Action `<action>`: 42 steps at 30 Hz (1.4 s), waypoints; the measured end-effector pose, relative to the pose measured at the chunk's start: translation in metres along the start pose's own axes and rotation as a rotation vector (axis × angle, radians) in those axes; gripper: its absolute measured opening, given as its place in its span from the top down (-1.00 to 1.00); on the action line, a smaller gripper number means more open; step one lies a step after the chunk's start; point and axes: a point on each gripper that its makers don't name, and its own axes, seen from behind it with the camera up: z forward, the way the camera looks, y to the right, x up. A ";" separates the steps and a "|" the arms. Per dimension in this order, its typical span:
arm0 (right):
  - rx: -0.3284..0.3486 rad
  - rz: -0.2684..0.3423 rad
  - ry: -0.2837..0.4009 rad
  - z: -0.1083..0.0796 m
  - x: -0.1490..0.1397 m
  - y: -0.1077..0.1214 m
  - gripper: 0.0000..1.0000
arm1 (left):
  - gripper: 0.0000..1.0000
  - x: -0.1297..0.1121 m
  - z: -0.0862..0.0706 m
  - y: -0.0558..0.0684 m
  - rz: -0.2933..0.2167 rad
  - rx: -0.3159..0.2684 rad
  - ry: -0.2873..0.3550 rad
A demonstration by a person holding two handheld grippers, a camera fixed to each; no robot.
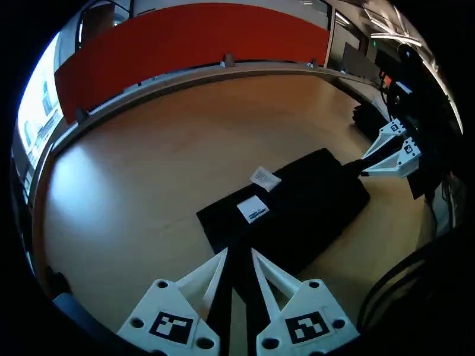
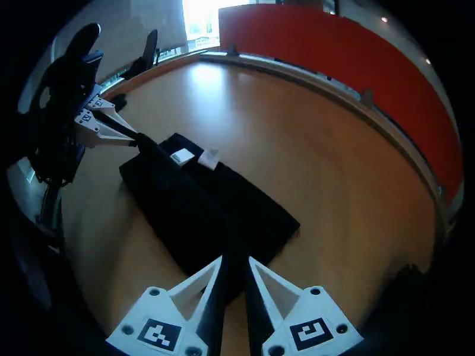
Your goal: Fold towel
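A black towel [image 1: 309,202] lies on the wooden table [image 1: 154,172], with two white labels [image 1: 252,209] on its upper side. My left gripper [image 1: 239,261] is shut on the towel's near end, and black cloth runs up between its white fingers. The right gripper [image 1: 361,169] pinches the opposite end at the far right of the left gripper view. In the right gripper view the towel [image 2: 202,207] stretches away from my right gripper [image 2: 236,267], which is shut on its near end. The left gripper [image 2: 136,141] grips the far end there, and that side is lifted off the table.
A red partition [image 1: 190,41] runs behind the table's far curved edge [image 1: 196,76]. Dark office chairs [image 2: 77,53] stand at the left of the right gripper view. A dark bundle [image 1: 369,118] lies on the table at the far right. Bright windows [image 2: 202,18] lie beyond.
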 end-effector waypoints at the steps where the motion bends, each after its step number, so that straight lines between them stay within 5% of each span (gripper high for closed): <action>1: -0.002 0.000 -0.002 0.001 0.000 0.001 0.66 | 0.75 -0.001 0.002 0.000 0.001 0.003 -0.002; 13: -0.082 0.009 -0.010 0.016 -0.002 0.021 0.20 | 0.34 -0.004 0.017 -0.014 0.011 0.052 -0.007; 20: -0.107 0.003 -0.015 0.018 -0.004 0.030 -0.25 | 0.02 -0.005 0.020 -0.023 0.015 0.072 -0.014; 22: -0.115 0.003 -0.012 0.018 -0.004 0.034 -0.30 | -0.18 -0.006 0.021 -0.025 0.016 0.075 -0.017; 30: -0.154 0.002 0.004 0.017 -0.001 0.052 -0.52 | -0.39 -0.001 0.023 -0.033 0.029 0.101 -0.015; 36: -0.165 0.004 0.019 0.014 0.000 0.058 -0.90 | -0.89 0.006 0.021 -0.041 0.026 0.134 -0.004; 42: -0.171 0.003 0.025 0.009 -0.003 0.062 -0.94 | -0.89 0.010 0.017 -0.041 0.014 0.135 0.010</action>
